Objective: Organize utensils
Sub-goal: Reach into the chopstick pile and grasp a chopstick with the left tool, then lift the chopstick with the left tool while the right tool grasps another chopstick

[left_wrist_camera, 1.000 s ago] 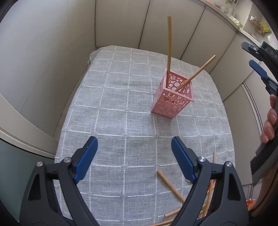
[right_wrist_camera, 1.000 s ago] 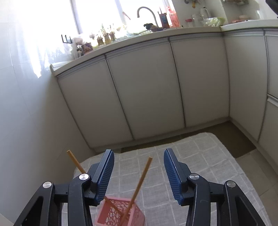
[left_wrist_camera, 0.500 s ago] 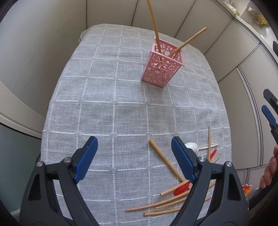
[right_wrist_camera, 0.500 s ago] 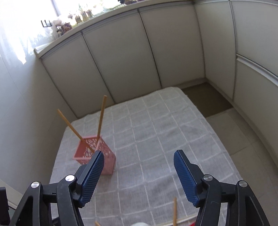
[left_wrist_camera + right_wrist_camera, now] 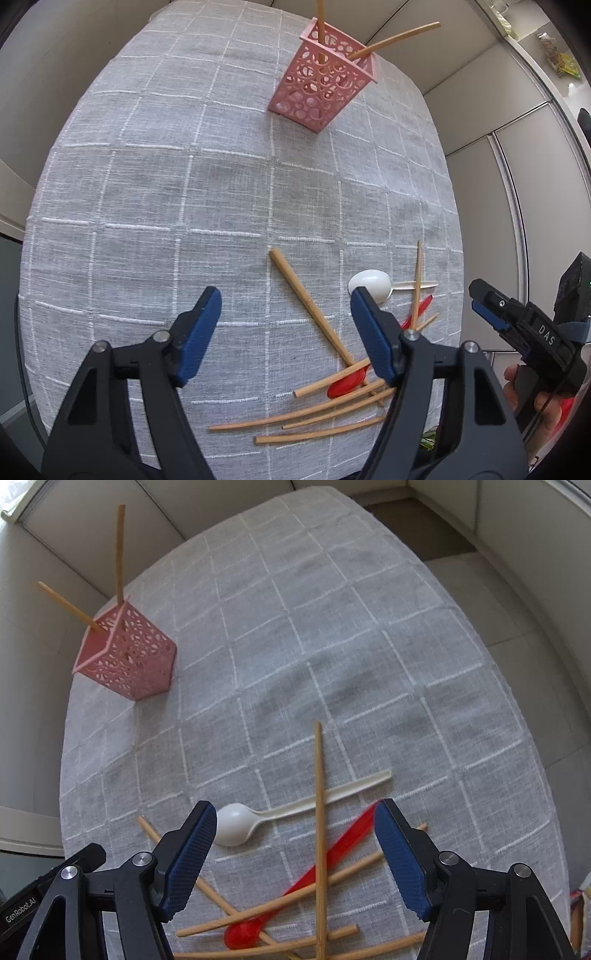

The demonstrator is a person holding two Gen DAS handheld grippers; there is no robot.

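A pink perforated holder (image 5: 323, 75) (image 5: 127, 657) stands on the grey checked cloth with two wooden chopsticks (image 5: 393, 38) (image 5: 119, 550) leaning in it. Near the cloth's front edge lies a heap of several chopsticks (image 5: 314, 308) (image 5: 319, 834), a white spoon (image 5: 371, 282) (image 5: 236, 823) and a red spoon (image 5: 347, 380) (image 5: 332, 853). My left gripper (image 5: 286, 332) hangs over the heap, its jaws closing, nothing between them. My right gripper (image 5: 295, 856) hovers above the spoons, jaws opening, pads touching nothing; in the left wrist view the right gripper (image 5: 487, 314) appears at the right edge, held by a hand.
The cloth-covered table (image 5: 166, 184) (image 5: 369, 627) is ringed by pale cabinet doors (image 5: 491, 92) on the far and right sides. A countertop with small items (image 5: 554, 59) runs at the upper right. Tiled floor (image 5: 517, 602) lies beyond the table's right edge.
Both grippers tilted downward and sank toward the table. The heap of utensils came into both views. The left jaws narrowed; the right jaws widened.
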